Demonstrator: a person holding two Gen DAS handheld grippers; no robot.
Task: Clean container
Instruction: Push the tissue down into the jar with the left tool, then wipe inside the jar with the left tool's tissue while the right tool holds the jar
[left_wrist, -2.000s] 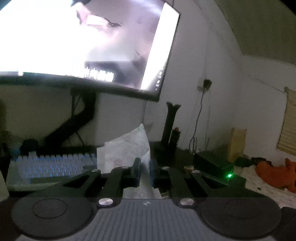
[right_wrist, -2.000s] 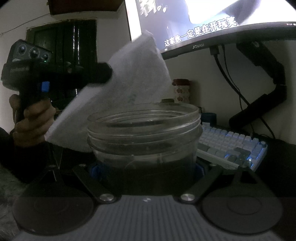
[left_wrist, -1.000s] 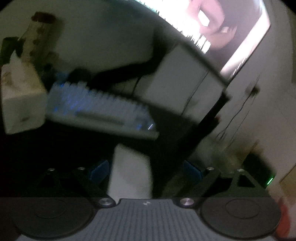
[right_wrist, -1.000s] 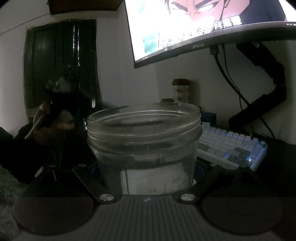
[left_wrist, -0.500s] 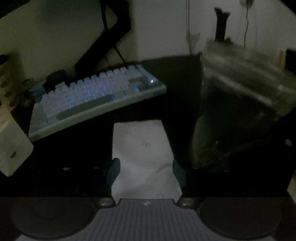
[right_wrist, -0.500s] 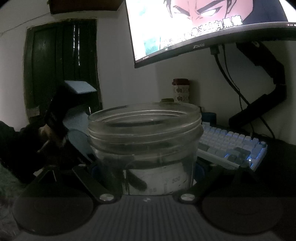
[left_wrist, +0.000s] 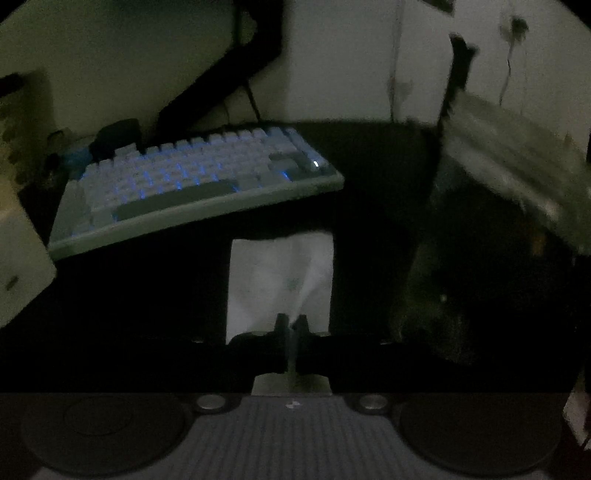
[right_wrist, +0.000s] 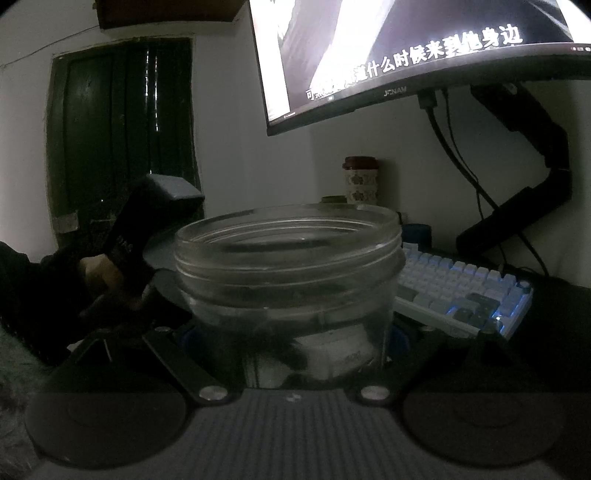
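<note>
Left wrist view is showing the left gripper (left_wrist: 291, 322) pinching a fold of the white tissue (left_wrist: 275, 280) lying flat on the dark desk (left_wrist: 369, 221); its jaws have just been closing and are now meeting on the paper. Only a thin ridge is being caught, so the tissue is likely at risk of slipping out or tearing when lifted. Just to the right, the clear jar (left_wrist: 517, 177) is looming, tilted and blurred. In the right wrist view the right gripper (right_wrist: 291, 339) is clamping that jar (right_wrist: 288, 266) around its lower body, mouth up. Smooth walls could be letting it twist or slide once wiping pressure comes. Farther back, the backlit keyboard (right_wrist: 461, 291) and the monitor (right_wrist: 424, 48) are sitting within reach of a knock.
</note>
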